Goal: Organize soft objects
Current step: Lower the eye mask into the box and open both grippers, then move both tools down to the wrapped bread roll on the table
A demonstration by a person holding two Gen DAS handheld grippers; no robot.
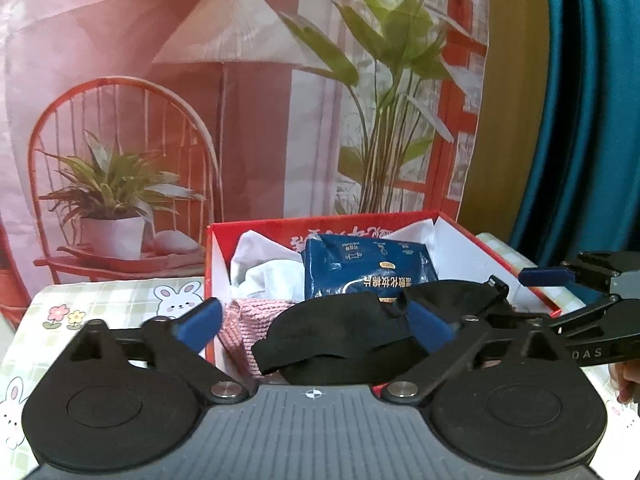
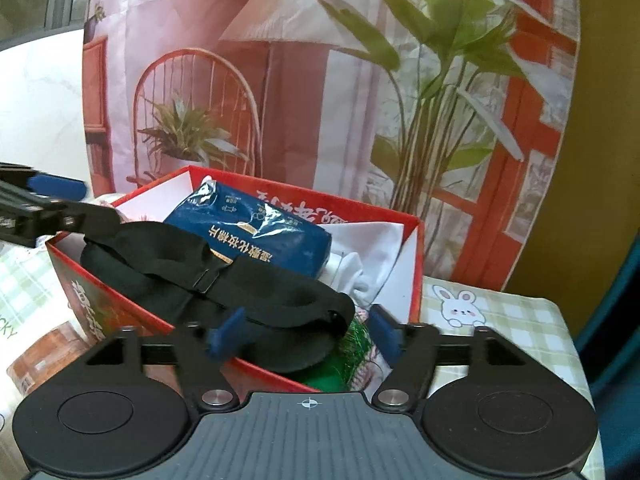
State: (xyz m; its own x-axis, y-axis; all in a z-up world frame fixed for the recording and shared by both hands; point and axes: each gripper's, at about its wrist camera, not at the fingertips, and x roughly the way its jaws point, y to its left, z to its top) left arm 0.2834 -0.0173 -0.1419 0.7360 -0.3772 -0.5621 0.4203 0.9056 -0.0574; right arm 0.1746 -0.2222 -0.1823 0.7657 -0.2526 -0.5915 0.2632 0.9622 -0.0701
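A red cardboard box (image 1: 256,228) (image 2: 416,240) holds soft things: a black eye mask (image 1: 340,332) (image 2: 224,280) on top, a blue tissue pack (image 1: 368,268) (image 2: 256,236), white cloth (image 1: 260,272) (image 2: 360,268), a pink knitted cloth (image 1: 244,328) and something green (image 2: 336,364). My left gripper (image 1: 316,324) is open over the box's near edge, its fingers on either side of the mask. My right gripper (image 2: 308,336) is open at the box's other edge, the mask between its fingers. Each gripper shows in the other's view (image 1: 560,276) (image 2: 52,188).
The box stands on a table with a green checked bunny cloth (image 1: 120,296) (image 2: 500,312). A printed backdrop (image 1: 240,80) hangs behind. A teal curtain (image 1: 580,120) is at the right. A brown-patterned roll (image 2: 44,356) lies left of the box.
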